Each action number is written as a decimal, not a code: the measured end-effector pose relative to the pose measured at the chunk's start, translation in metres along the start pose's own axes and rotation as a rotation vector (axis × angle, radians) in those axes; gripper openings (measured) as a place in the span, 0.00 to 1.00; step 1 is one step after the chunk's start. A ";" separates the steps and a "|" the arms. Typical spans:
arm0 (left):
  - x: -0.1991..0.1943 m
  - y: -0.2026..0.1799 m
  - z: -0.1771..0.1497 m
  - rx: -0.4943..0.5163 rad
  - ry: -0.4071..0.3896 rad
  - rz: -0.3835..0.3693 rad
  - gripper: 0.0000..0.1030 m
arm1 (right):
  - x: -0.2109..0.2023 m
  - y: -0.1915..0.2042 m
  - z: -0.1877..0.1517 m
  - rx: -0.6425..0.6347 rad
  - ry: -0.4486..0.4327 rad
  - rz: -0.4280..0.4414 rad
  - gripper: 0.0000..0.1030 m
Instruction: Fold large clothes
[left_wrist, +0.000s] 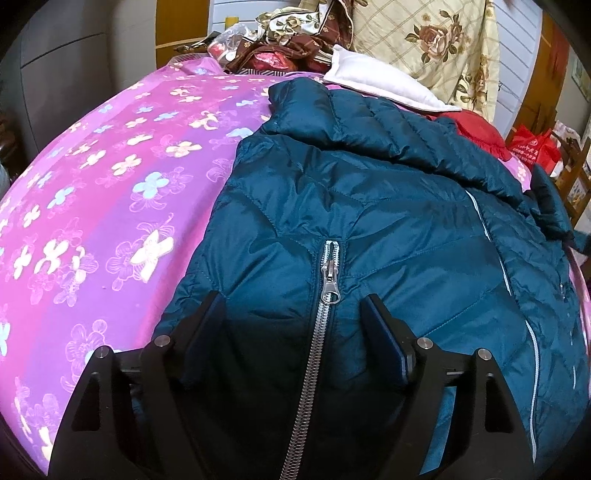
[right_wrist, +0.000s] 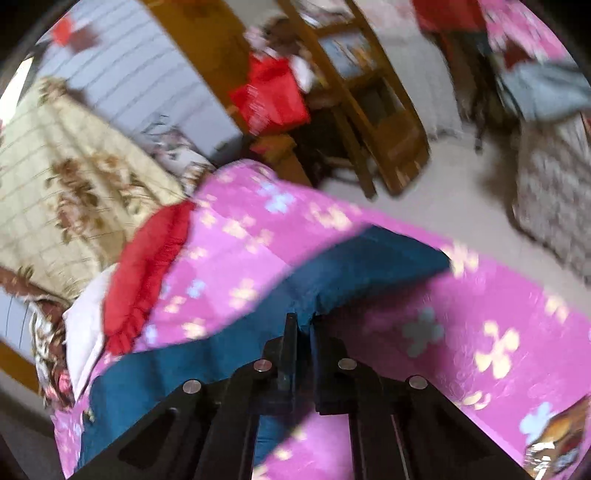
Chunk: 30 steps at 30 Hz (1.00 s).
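Observation:
A dark teal quilted jacket (left_wrist: 369, 206) lies spread on a pink flowered bedspread (left_wrist: 110, 184), its silver zipper (left_wrist: 325, 291) running down the middle. My left gripper (left_wrist: 291, 301) hangs just over the jacket with its jaws open on either side of the zipper, and no fabric is pinched between them. In the blurred right wrist view, my right gripper (right_wrist: 304, 321) is shut on a fold of the jacket (right_wrist: 332, 269), and a teal strip of it is lifted off the bedspread (right_wrist: 480, 332).
A white pillow (left_wrist: 376, 77), a red frilled cushion (right_wrist: 144, 273) and a cream rose-print quilt (left_wrist: 443, 48) lie at the head of the bed. A wooden chair (right_wrist: 369, 92) and a red bag (right_wrist: 269, 92) stand on the floor beside the bed's edge.

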<state>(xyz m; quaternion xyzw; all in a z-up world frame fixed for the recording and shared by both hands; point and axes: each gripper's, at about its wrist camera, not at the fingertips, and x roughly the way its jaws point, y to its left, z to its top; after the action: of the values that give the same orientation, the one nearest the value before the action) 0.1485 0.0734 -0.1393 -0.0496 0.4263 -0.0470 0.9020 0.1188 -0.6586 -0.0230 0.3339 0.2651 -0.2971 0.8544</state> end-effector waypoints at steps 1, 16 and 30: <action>0.000 0.000 0.000 -0.002 -0.001 -0.003 0.75 | -0.014 0.017 0.002 -0.040 -0.020 0.015 0.05; -0.005 0.012 0.000 -0.052 -0.021 -0.066 0.75 | -0.101 0.232 -0.142 -0.525 0.103 0.425 0.04; -0.007 0.015 -0.001 -0.063 -0.026 -0.080 0.75 | -0.017 0.258 -0.307 -0.645 0.407 0.398 0.04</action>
<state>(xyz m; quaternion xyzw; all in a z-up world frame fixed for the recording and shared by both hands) 0.1443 0.0887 -0.1365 -0.0957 0.4136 -0.0689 0.9028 0.2058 -0.2746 -0.1007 0.1462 0.4379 0.0433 0.8860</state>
